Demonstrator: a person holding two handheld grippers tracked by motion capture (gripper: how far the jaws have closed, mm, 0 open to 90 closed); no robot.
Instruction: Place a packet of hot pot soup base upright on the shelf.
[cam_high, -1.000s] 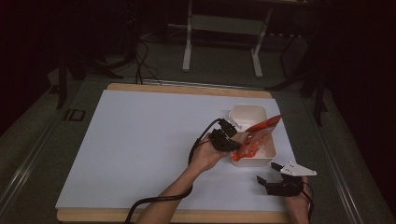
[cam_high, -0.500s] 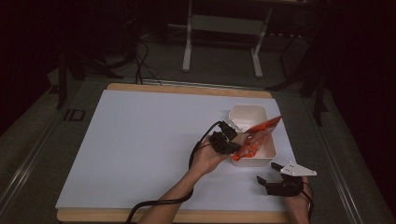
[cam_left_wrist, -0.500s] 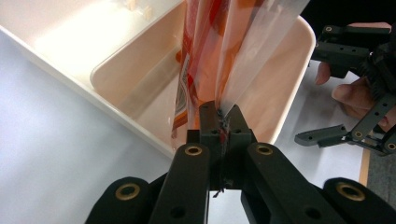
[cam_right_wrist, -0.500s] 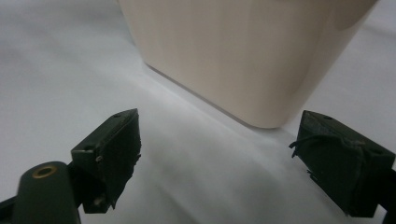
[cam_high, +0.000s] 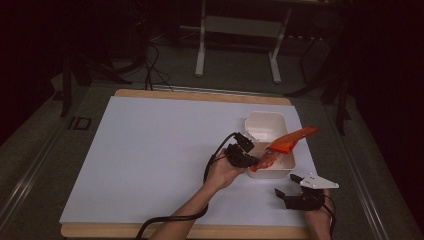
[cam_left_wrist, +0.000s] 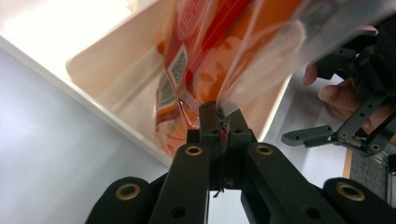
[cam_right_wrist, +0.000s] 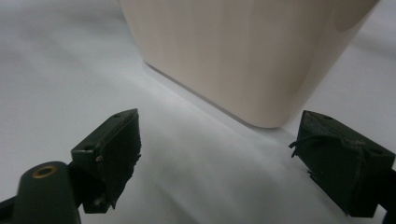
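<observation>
High view: left gripper (cam_high: 252, 161) pinches the lower edge of an orange packet (cam_high: 284, 145), which slants up over the white tub (cam_high: 265, 125) near the counter's right edge. Left gripper view: jaws pressed together on the packet's clear seam (cam_left_wrist: 219, 122), packet body inside the tub. Right gripper (cam_high: 285, 192) waits near the front right corner, jaws spread, nothing between them. Judgement: lower the packet flat into the tub before letting go; a thin seam grip may slip.

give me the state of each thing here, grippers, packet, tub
left gripper: shut on the orange packet's edge
right gripper: open, holding nothing, beside the tub
orange packet: held tilted, lower end in the tub
white tub: open-topped, upright on the white mat
</observation>
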